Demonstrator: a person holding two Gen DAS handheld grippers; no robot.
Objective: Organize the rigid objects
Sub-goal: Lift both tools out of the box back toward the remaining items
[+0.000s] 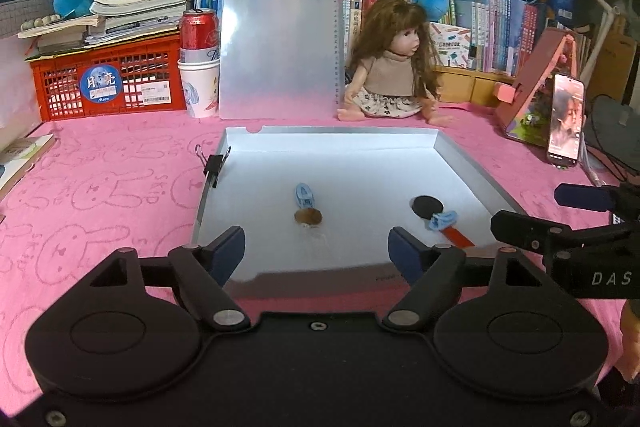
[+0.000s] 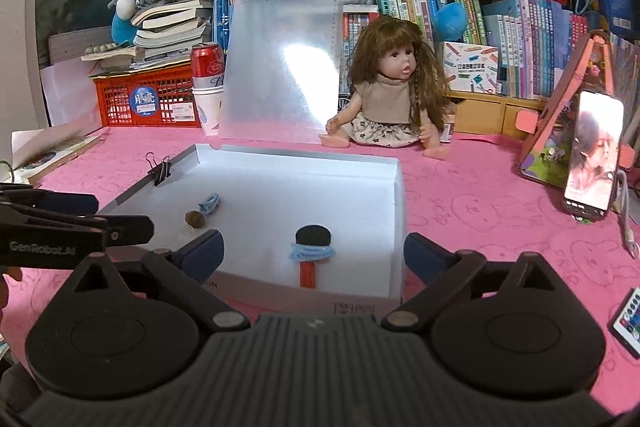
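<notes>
Ok so I'm holding both grippers at the near edge of the white box, both spread wide w/ nothing between the pads. My left gripper is sitting lower-left of the box, my right gripper is parked at the front wall on the right side.

Nearest thing to my right one is the black-headed spoon w/ the red handle. In the right wrist view it's lying pretty much dead ahead, long axis running straight away from me, handle end toward the front wall and head pointing at the back. A blue hair tie is wrapped around it right where head meets handle. So imo the right hand is the closer one for that piece, and the jaws are already crossing the handle's axis, which is what I'd want for a pinch.

A bit further in and to the left, the brown-headed spoon w/ the clear handle is lying closer to my left gripper, also roughly lengthwise, another blue tie just beyond its head. Handle's see-through so hard to read.

So the box is holding both spoons + ties, nothing else afaict. A black binder clip is riding on its left wall.

Beyond that the clipboard is propped upright on the pink cloth.
</notes>
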